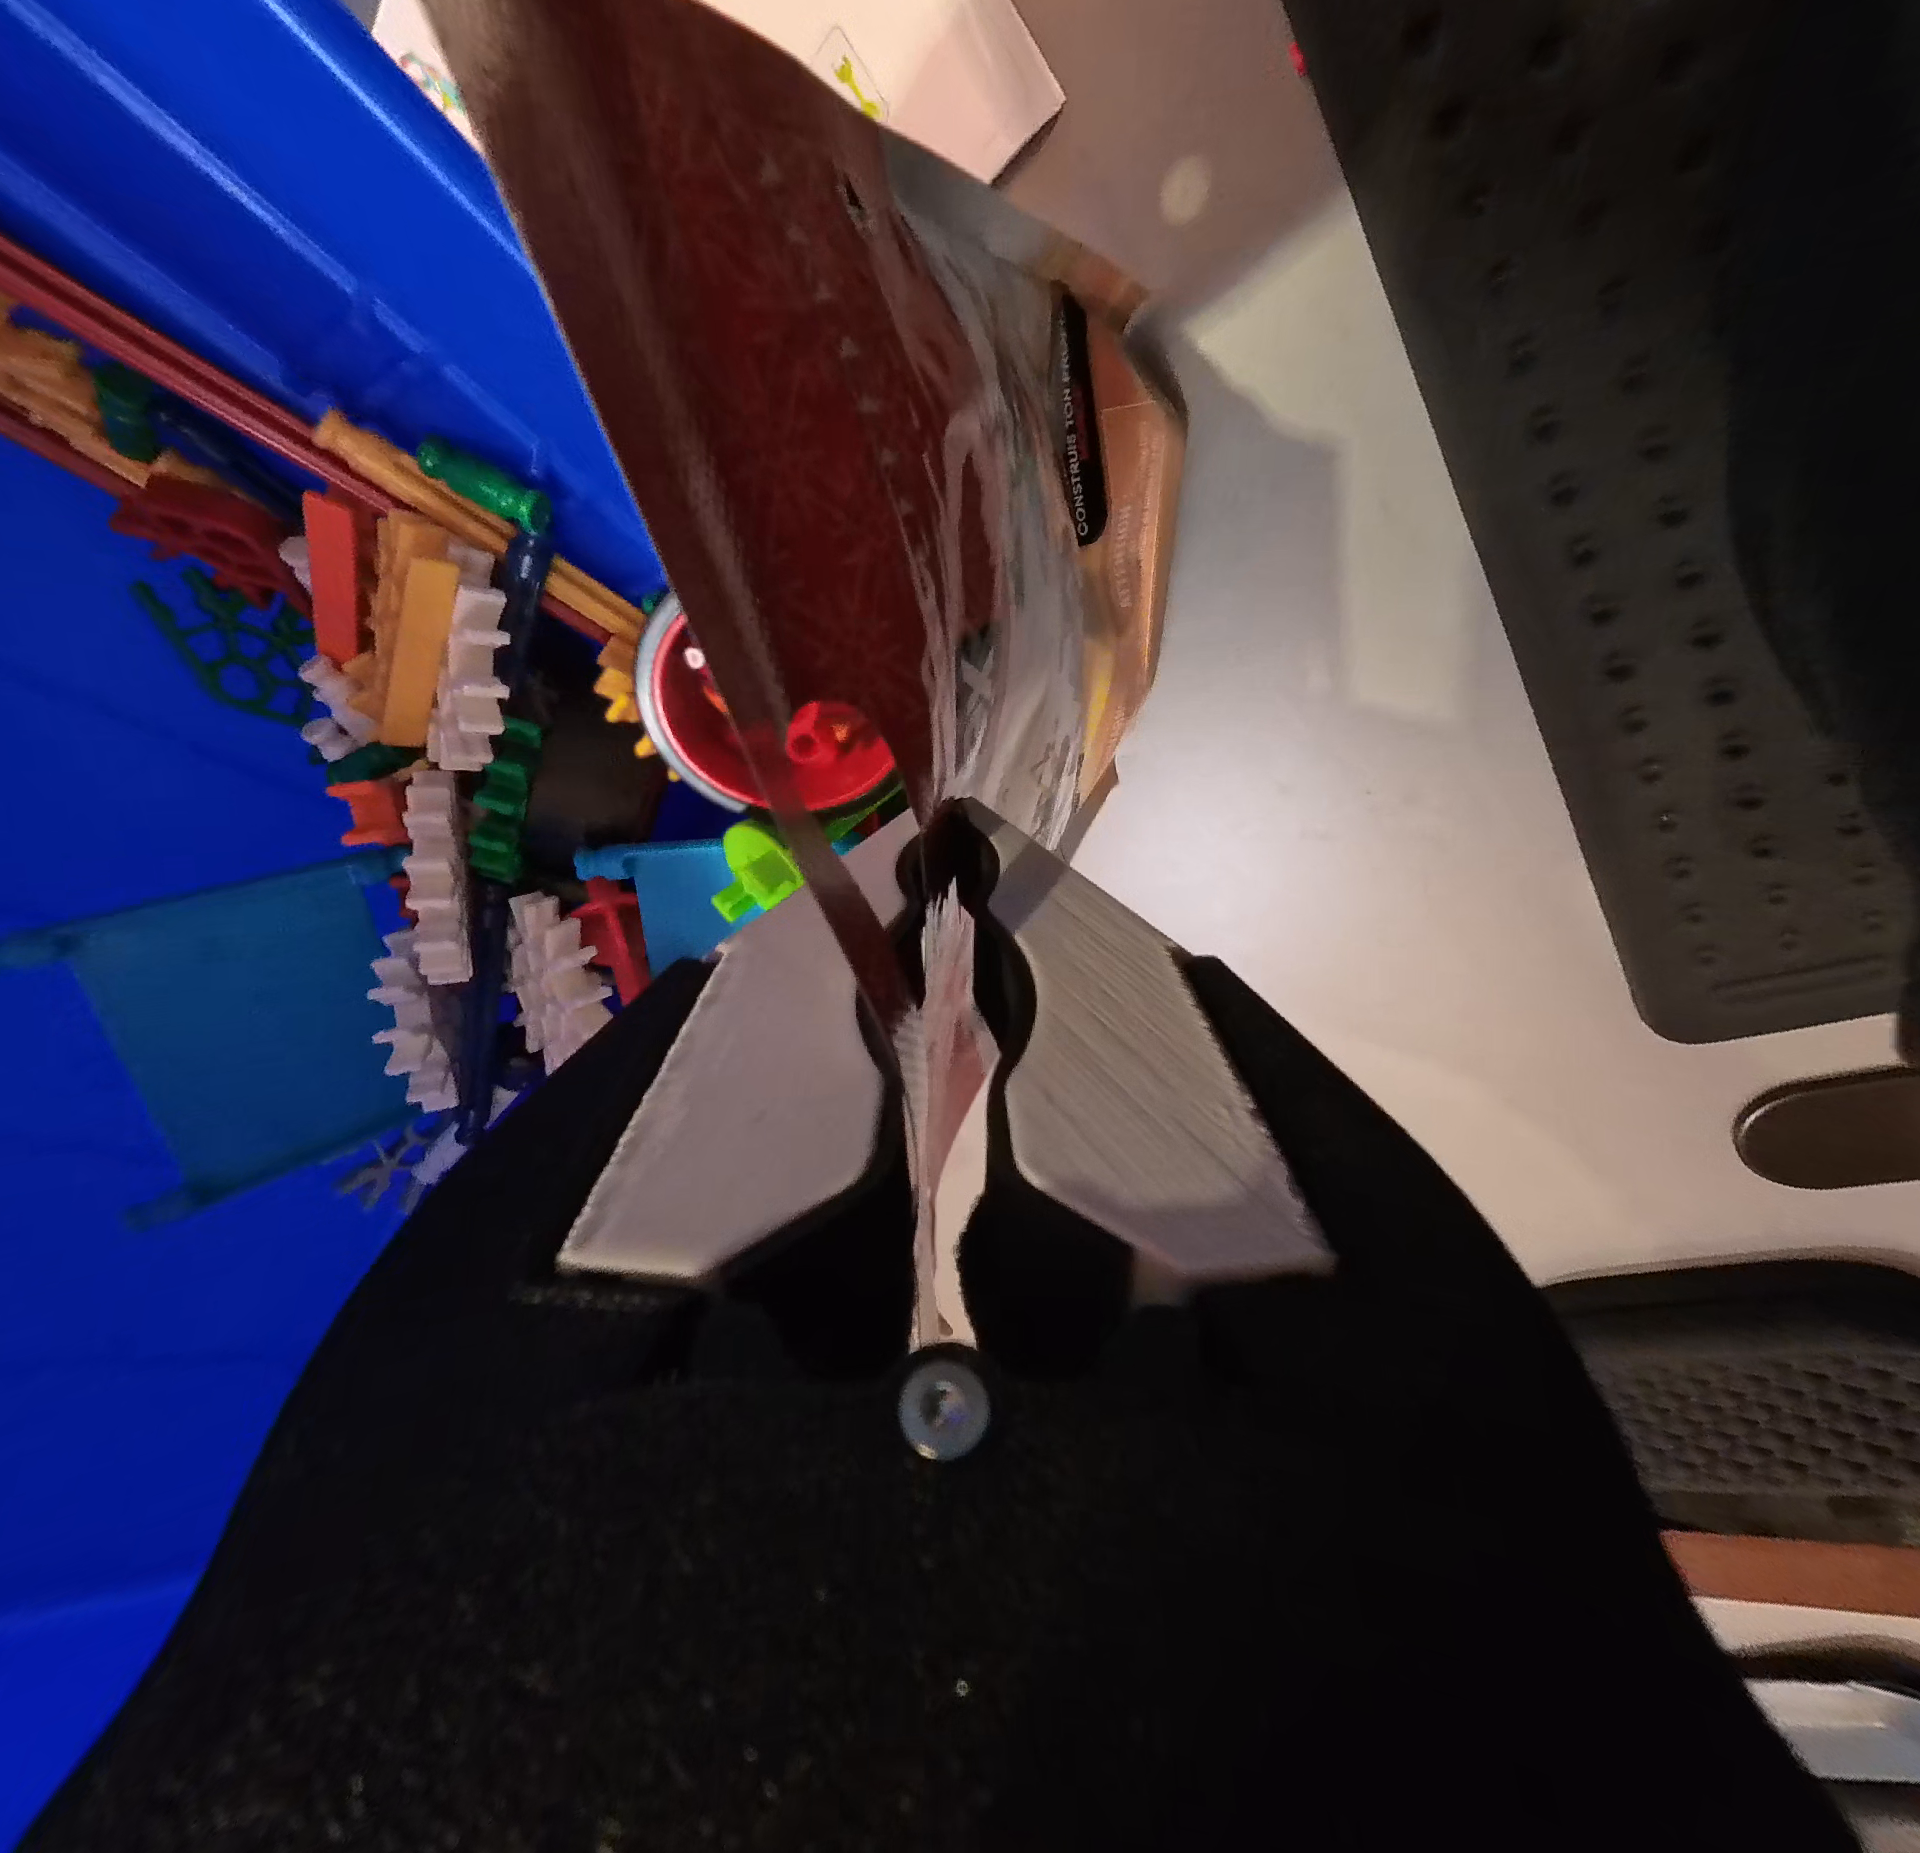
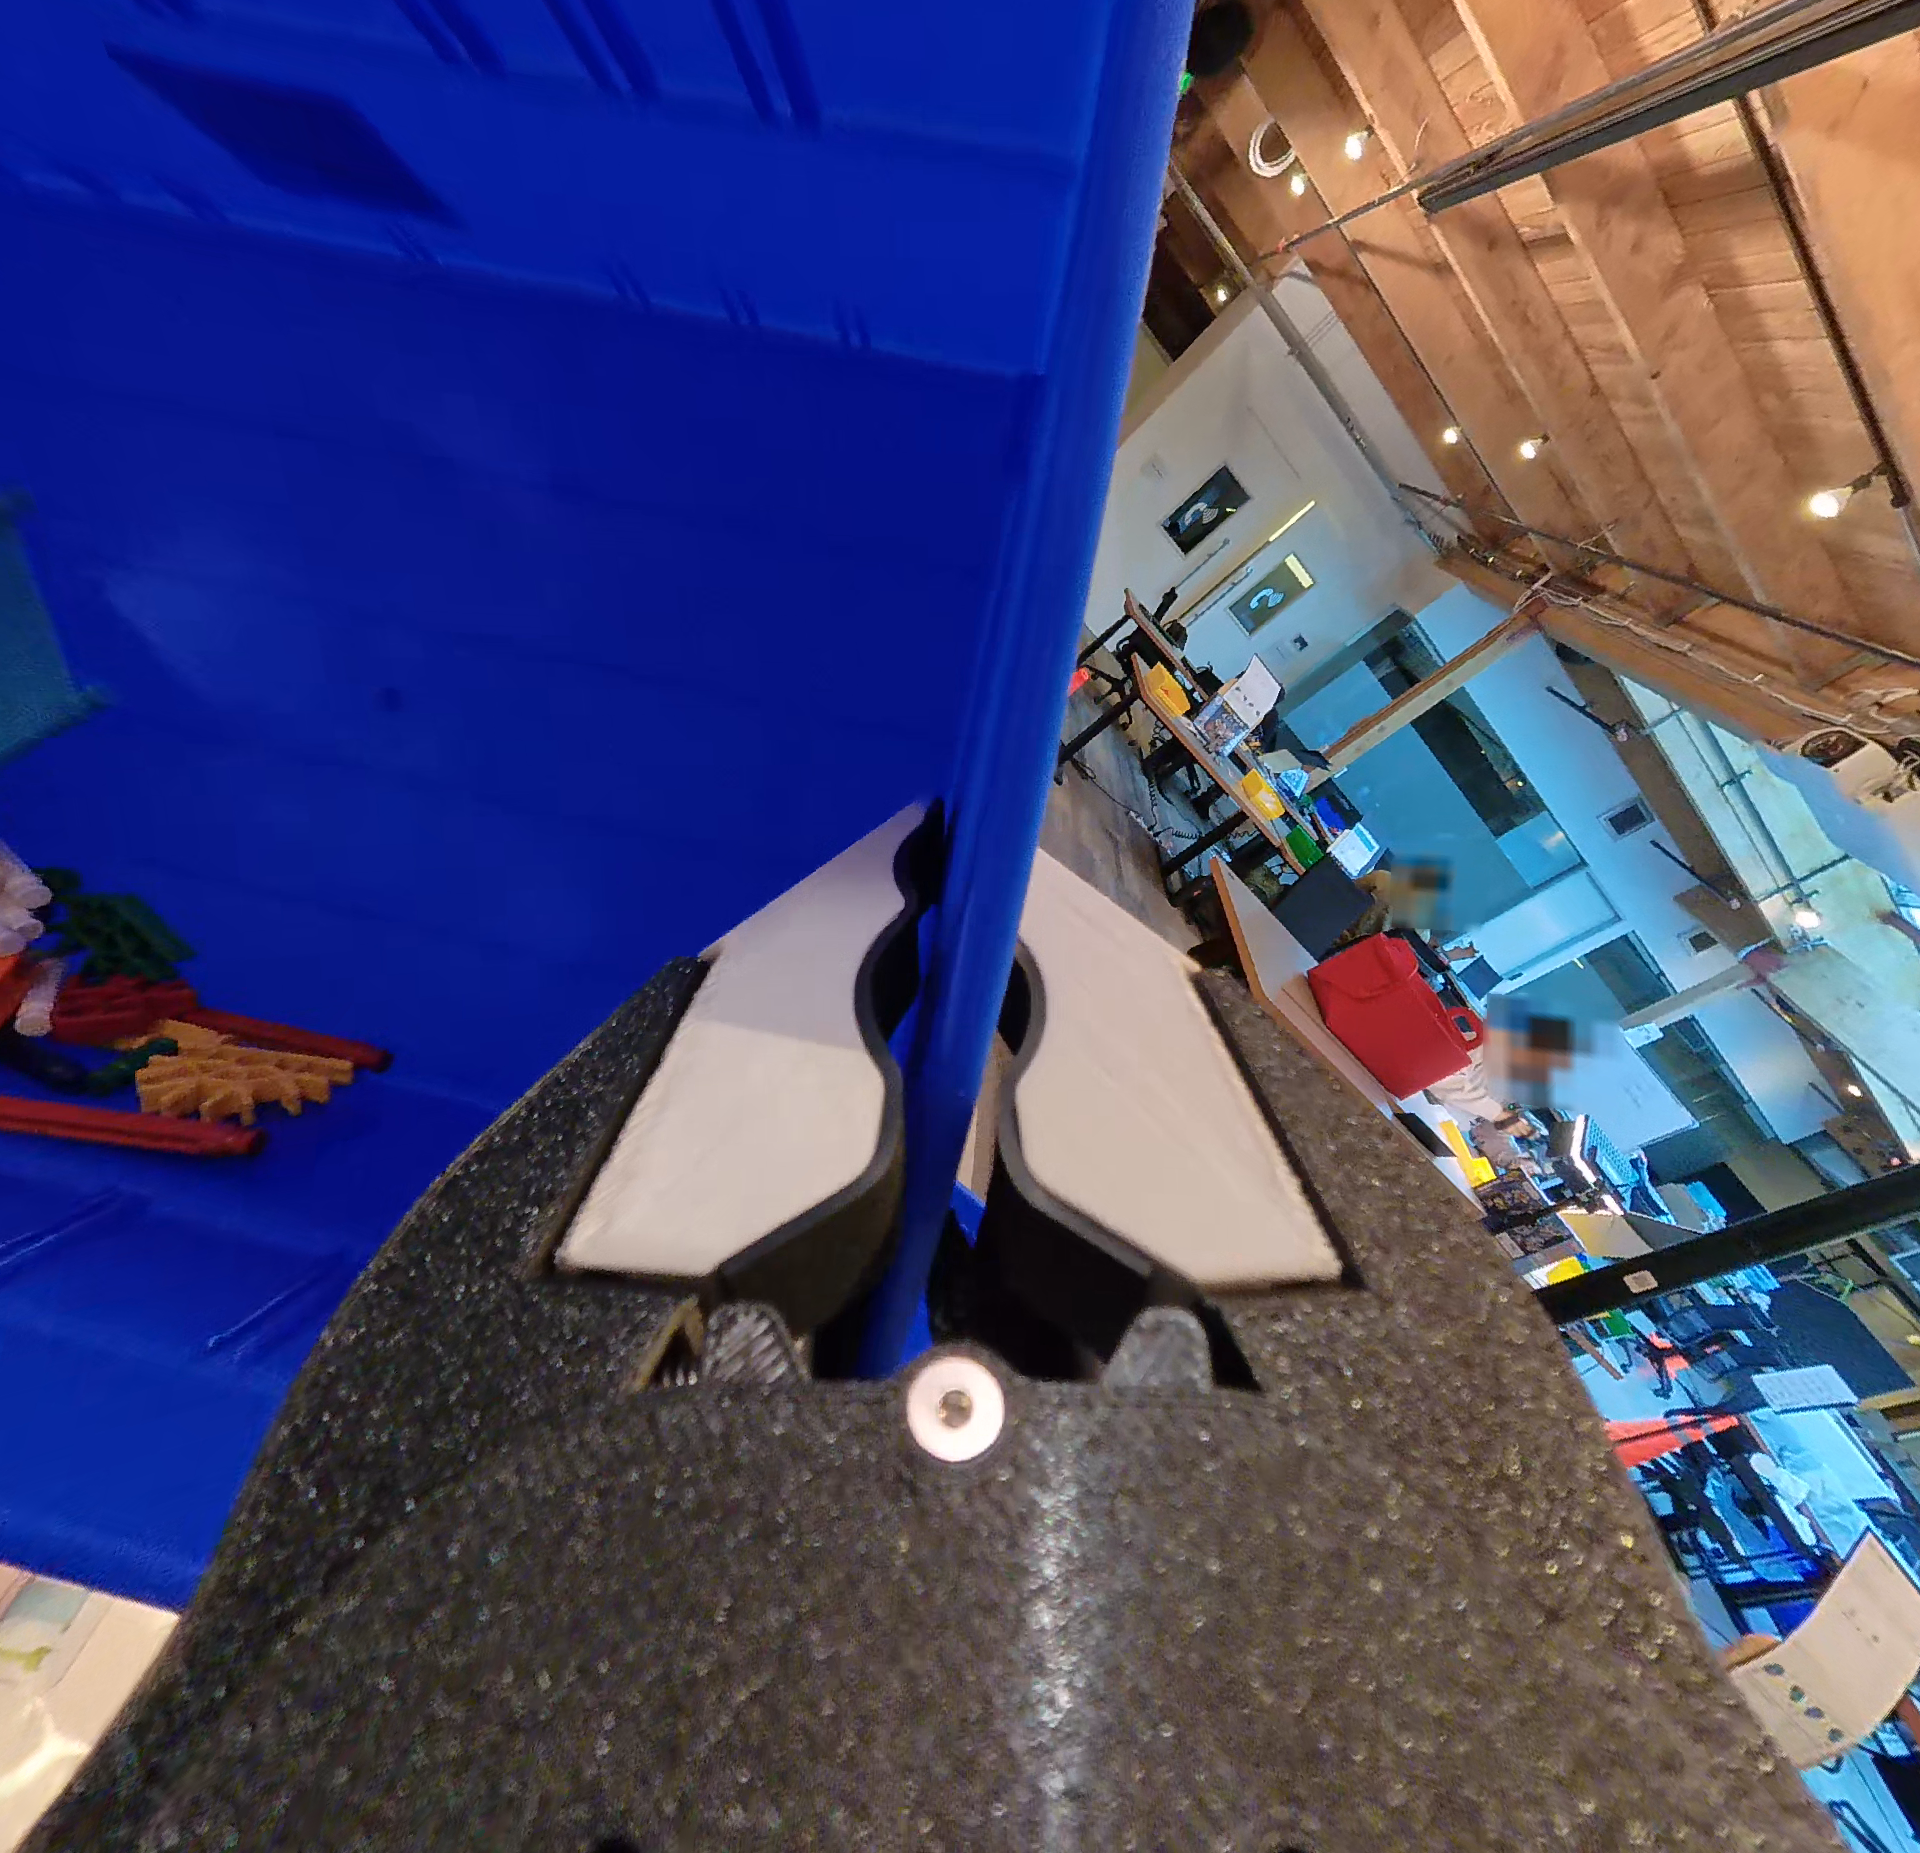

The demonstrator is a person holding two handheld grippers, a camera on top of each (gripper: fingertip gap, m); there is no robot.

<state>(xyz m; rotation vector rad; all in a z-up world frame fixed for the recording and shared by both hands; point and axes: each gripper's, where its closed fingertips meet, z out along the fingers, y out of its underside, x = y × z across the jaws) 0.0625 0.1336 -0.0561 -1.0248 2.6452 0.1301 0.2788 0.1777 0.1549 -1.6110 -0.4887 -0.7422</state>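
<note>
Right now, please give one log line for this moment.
left hand-held gripper: shut on booklet | right hand-held gripper: shut on blue bin wall | toy parts in bin

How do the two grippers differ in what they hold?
The left gripper is shut on a thin red printed booklet, which bends and sticks out over the blue bin. The right gripper is shut on the rigid bin wall, one finger inside the bin and one outside. The booklet is loose and held clear; the wall belongs to the bin with the toy pieces. Both pinch a thin edge between white fingers.
</note>
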